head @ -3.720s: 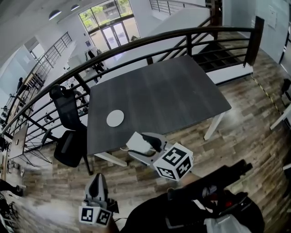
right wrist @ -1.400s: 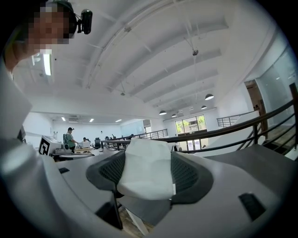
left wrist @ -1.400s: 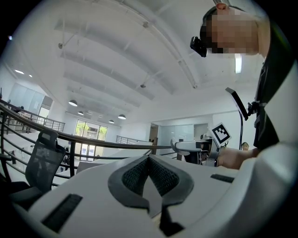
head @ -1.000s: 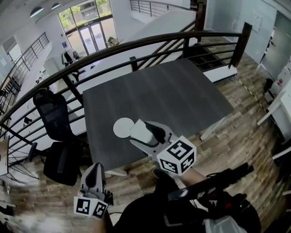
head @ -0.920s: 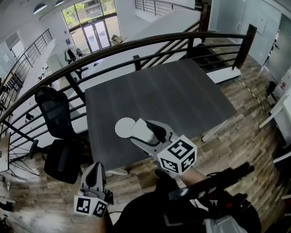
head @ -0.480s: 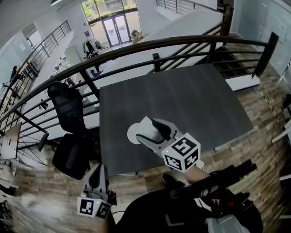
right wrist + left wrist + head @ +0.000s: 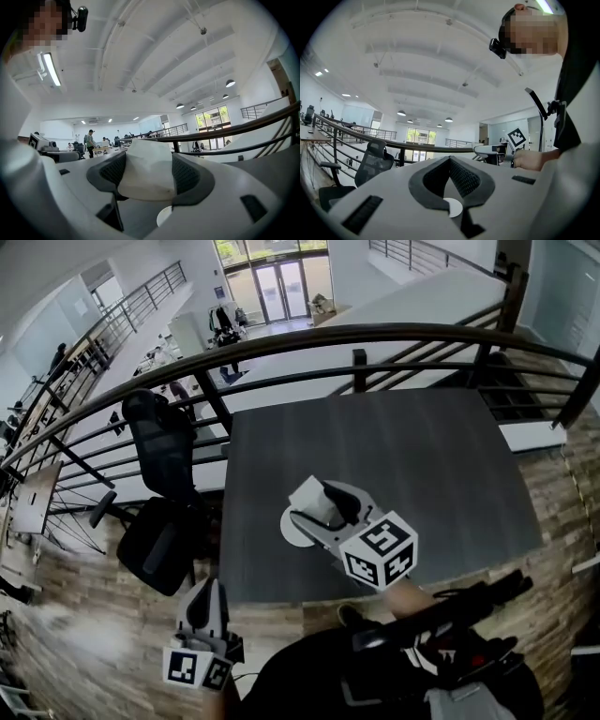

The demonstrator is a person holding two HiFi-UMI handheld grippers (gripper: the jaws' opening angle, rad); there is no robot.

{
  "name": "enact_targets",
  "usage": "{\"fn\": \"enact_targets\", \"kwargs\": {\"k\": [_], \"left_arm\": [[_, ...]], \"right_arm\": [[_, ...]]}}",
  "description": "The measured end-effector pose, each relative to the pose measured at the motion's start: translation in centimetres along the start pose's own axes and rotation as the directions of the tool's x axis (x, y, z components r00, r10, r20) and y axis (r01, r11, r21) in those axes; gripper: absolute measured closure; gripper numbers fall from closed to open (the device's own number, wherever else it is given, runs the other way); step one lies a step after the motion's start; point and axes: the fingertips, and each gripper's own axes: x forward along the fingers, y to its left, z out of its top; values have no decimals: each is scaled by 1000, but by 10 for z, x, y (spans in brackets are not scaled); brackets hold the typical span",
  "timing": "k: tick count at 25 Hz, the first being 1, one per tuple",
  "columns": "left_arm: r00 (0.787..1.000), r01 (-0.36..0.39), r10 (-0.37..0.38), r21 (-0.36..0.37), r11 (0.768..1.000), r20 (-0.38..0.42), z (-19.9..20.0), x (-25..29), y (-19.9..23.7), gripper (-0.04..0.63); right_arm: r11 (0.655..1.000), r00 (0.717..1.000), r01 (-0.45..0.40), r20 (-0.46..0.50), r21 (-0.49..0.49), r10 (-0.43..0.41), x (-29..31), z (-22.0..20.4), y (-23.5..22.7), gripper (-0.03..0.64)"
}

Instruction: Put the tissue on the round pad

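A white folded tissue [image 7: 313, 497] is pinched in my right gripper [image 7: 317, 505], which hangs over the dark grey table [image 7: 422, 465], right above the white round pad [image 7: 292, 531]. Only the pad's near-left part shows from under the gripper. In the right gripper view the tissue [image 7: 147, 171] fills the gap between the two dark pads, and a sliver of the round pad [image 7: 164, 216] shows below. My left gripper [image 7: 202, 604] is held low off the table's near edge, over the wooden floor. In the left gripper view its pads [image 7: 461, 177] meet with nothing between them.
A black curved railing [image 7: 281, 338] runs behind the table. A black office chair [image 7: 161, 512] stands at the table's left side. Wooden floor [image 7: 84, 634] lies to the near left. A black strap or rig [image 7: 450, 601] crosses the near right.
My right gripper with the tissue has moved from the table's near edge in over the table, and now sits above the round pad. The left gripper has stayed low and shut.
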Motion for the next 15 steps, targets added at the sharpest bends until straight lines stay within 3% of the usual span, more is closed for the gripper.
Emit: {"fn": "enact_targets", "kwargs": {"k": [10,15], "left_arm": [[998,-66,67,23,998,-12,14,-32,1,591],[994,-97,97,10,995,-40,3,-3,-4,591]], "right_arm": [[999,998,-44,-40,-4,43,21,-13,19,302],[997,994,-76,-81,8,76,41,-31,-14,302]]}}
